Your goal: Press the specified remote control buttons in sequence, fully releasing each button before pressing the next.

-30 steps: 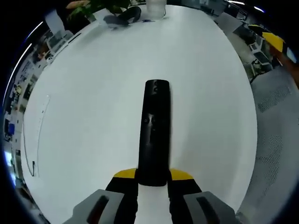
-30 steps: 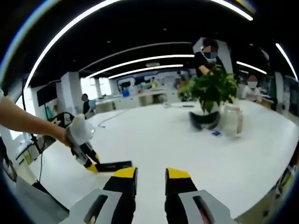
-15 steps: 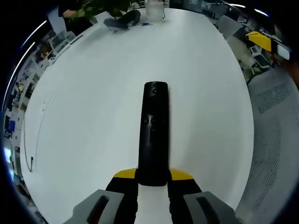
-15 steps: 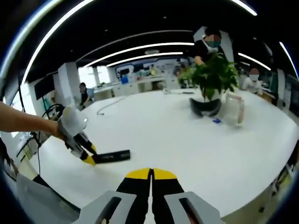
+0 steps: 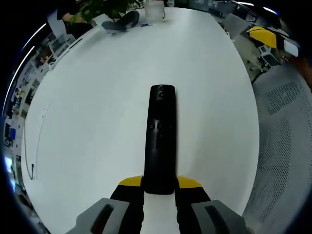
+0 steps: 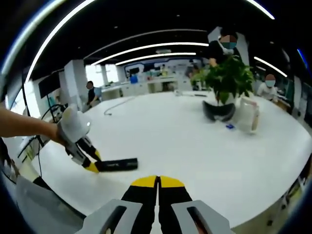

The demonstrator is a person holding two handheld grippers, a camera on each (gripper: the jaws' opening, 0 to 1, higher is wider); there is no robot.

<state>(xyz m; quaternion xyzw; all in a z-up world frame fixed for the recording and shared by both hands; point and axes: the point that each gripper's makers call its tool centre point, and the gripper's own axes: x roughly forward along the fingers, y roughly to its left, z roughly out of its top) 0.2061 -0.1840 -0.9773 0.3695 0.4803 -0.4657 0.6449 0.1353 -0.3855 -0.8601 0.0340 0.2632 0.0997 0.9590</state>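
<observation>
My left gripper [image 5: 159,187] pinched the near end of the black remote control [image 5: 161,136] between its 2 yellow-tipped jaws, steadying it, I judged, so a press would not push it across the white table [image 5: 97,107]. My right gripper [image 6: 157,184] had its jaws pressed together with nothing between them, a blunt tip I took as suited to poking 1 button at a time. The remote lay flat on the table, its long axis running straight out from the left jaws, buttons up, far end pointing toward the potted plant [image 6: 225,83] and clear jug [image 6: 247,114].
</observation>
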